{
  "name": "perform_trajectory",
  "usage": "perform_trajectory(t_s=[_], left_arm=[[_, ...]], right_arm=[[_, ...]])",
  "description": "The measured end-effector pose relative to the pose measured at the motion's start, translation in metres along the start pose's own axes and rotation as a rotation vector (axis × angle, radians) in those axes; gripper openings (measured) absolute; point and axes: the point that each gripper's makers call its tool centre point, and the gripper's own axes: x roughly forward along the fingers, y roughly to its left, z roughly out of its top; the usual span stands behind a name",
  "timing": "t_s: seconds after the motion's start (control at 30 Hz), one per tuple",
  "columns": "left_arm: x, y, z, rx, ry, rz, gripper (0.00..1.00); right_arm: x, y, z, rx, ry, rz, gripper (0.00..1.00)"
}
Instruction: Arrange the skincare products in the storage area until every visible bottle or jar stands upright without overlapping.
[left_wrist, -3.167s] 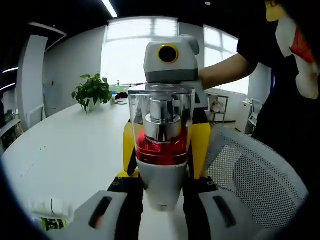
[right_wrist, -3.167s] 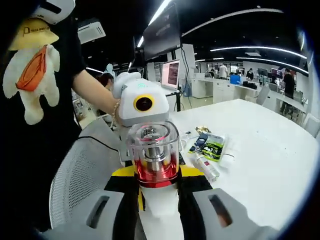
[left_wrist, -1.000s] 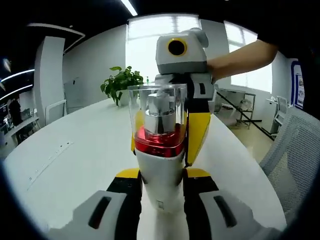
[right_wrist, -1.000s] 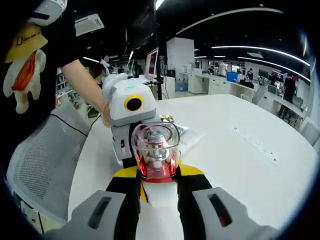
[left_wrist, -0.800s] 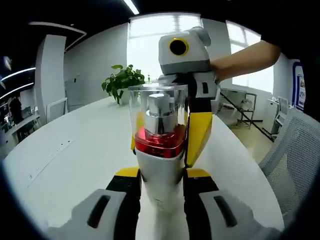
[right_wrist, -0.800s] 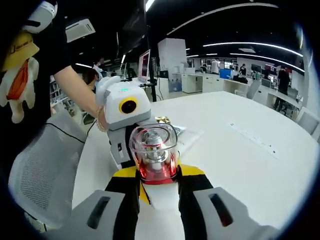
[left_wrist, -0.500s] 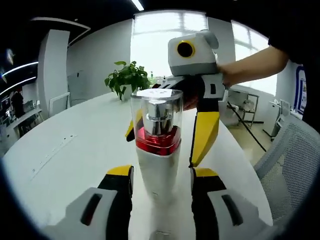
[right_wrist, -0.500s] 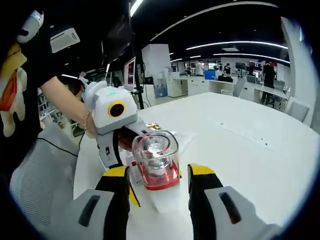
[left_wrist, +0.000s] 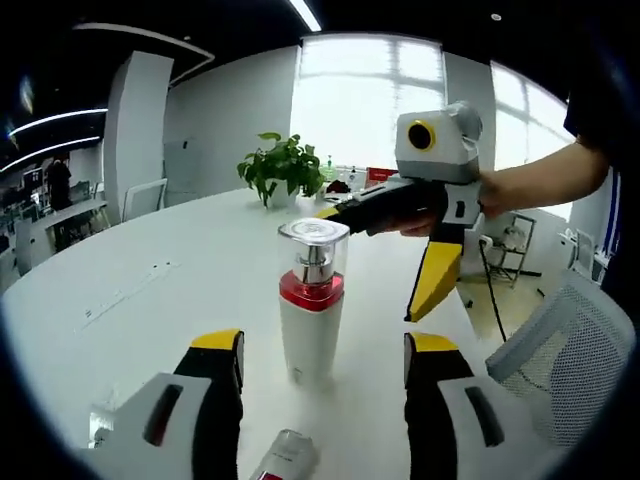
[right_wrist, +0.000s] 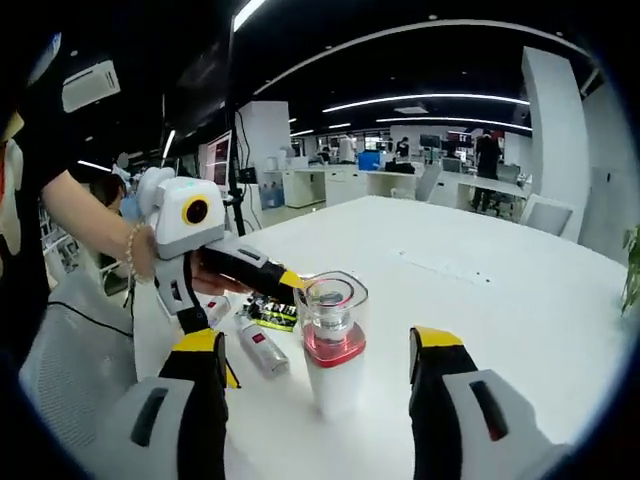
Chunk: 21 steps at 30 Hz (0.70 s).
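Two grippers flank one pump bottle (left_wrist: 311, 300) that stands upright on the white desk (left_wrist: 130, 300), its clear cap over a red collar and white body. In the left gripper view the left gripper (left_wrist: 322, 370) has its jaws spread wide, one on each side of the bottle and touching neither side. The right gripper (right_wrist: 320, 370) is likewise spread, the bottle (right_wrist: 332, 345) standing free between its jaws. Each gripper shows in the other's view, (left_wrist: 400, 215) and (right_wrist: 235, 265), jaws parted and clear of the cap.

The bottle stands well in from the desk's edges. Near the desk edge closest to the person, a small tube (right_wrist: 262, 353) lies on its side just beside a green-and-black sachet (right_wrist: 268, 313); another lying item (left_wrist: 283, 460) shows at the bottom of the left gripper view, too cut off to identify.

The step in hand appears to be the release of the righted bottle. To do it well, draw both grippers straight back along their jaws, without brushing the tall, narrow body, which would likely tip easily. The lying tube seems the next item to stand up.
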Motion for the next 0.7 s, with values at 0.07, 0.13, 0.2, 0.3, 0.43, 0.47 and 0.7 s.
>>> perform_trajectory(t_s=[0.07, 0.13, 0.2, 0.3, 0.43, 0.47, 0.7], left_arm=[[-0.008, -0.001, 0.0, -0.028, 0.0, 0.025, 0.65], [-0.018, 0.003, 0.0, -0.061, -0.015, 0.056, 0.7], [-0.031, -0.001, 0.004, -0.083, -0.039, 0.084, 0.73], [-0.045, 0.001, 0.003, -0.14, -0.055, 0.103, 0.79], [-0.065, -0.011, 0.004, -0.154, -0.051, 0.132, 0.85], [-0.069, -0.013, 0.004, -0.167, -0.053, 0.137, 0.86], [-0.101, -0.026, -0.002, -0.227, -0.074, 0.177, 0.94]], right_arm=[[-0.005, -0.001, 0.0, 0.008, -0.009, -0.028, 0.81], [-0.01, -0.002, 0.0, 0.024, -0.022, -0.054, 0.85], [-0.013, -0.001, 0.001, 0.027, -0.027, -0.064, 0.88], [-0.021, 0.009, 0.001, 0.056, -0.054, -0.092, 0.9], [-0.026, 0.022, 0.001, 0.083, -0.072, -0.109, 0.92], [-0.028, 0.026, 0.0, 0.088, -0.072, -0.118, 0.93], [-0.036, 0.049, -0.007, 0.128, -0.068, -0.13, 0.99]])
